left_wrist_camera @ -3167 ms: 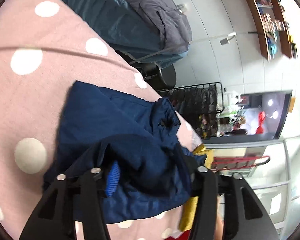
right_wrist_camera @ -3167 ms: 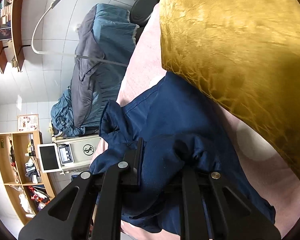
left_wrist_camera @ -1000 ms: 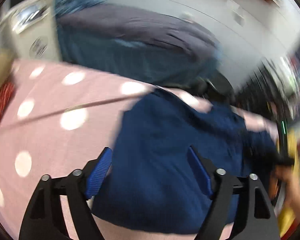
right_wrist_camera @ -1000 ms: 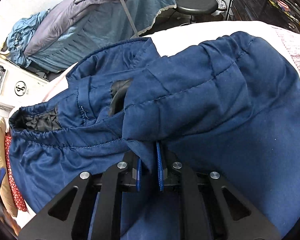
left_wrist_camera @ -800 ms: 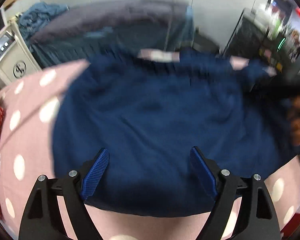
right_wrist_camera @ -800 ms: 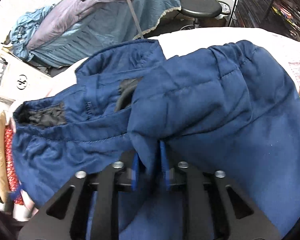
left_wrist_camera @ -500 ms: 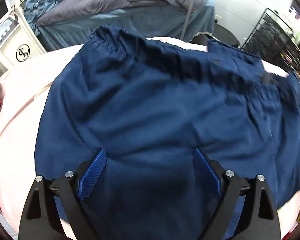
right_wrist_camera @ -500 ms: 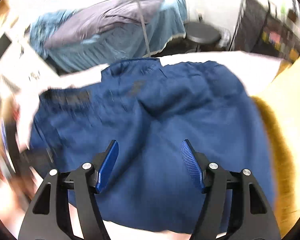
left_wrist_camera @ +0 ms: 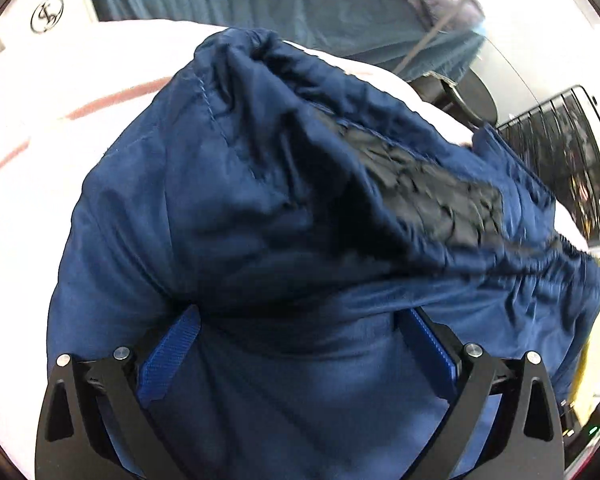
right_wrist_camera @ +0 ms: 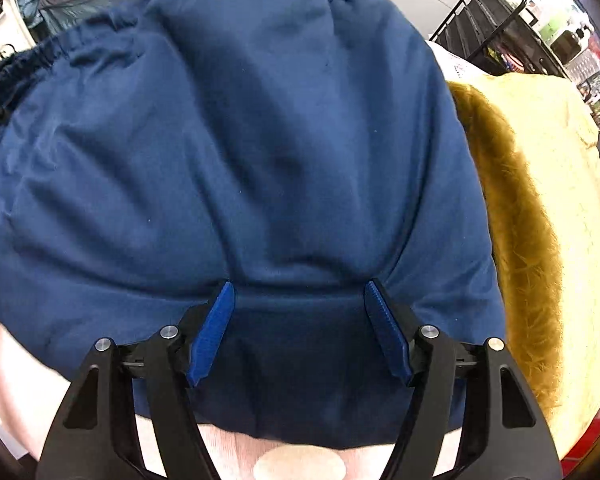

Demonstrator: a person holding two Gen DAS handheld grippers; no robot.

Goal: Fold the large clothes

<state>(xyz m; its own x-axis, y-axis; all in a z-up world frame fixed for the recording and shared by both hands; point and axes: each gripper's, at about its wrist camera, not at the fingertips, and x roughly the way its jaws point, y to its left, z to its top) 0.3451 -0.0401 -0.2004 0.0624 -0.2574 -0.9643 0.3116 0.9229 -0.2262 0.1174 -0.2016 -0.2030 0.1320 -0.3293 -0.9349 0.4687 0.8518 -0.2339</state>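
A navy blue padded garment (left_wrist_camera: 260, 208) lies spread on the pink polka-dot cover (left_wrist_camera: 40, 128), its gathered hem and black lining (left_wrist_camera: 428, 196) facing up in the left wrist view. My left gripper (left_wrist_camera: 300, 344) is open, its blue pads pressing down on the cloth with a ridge of fabric between them. In the right wrist view the same garment (right_wrist_camera: 240, 152) fills the frame. My right gripper (right_wrist_camera: 300, 328) is open as well, its fingers resting on the cloth near the front edge.
A mustard-yellow furry cushion (right_wrist_camera: 540, 220) lies against the garment's right side. Behind the bed are a blue-grey covered couch (left_wrist_camera: 300, 4), a black stool (left_wrist_camera: 472, 96) and a black wire rack (right_wrist_camera: 492, 28). A white cabinet (left_wrist_camera: 36, 12) stands at the back left.
The right gripper let go of the fold it was pinching and opened. The garment now lies spread out flat, and both grippers have come down close onto it.
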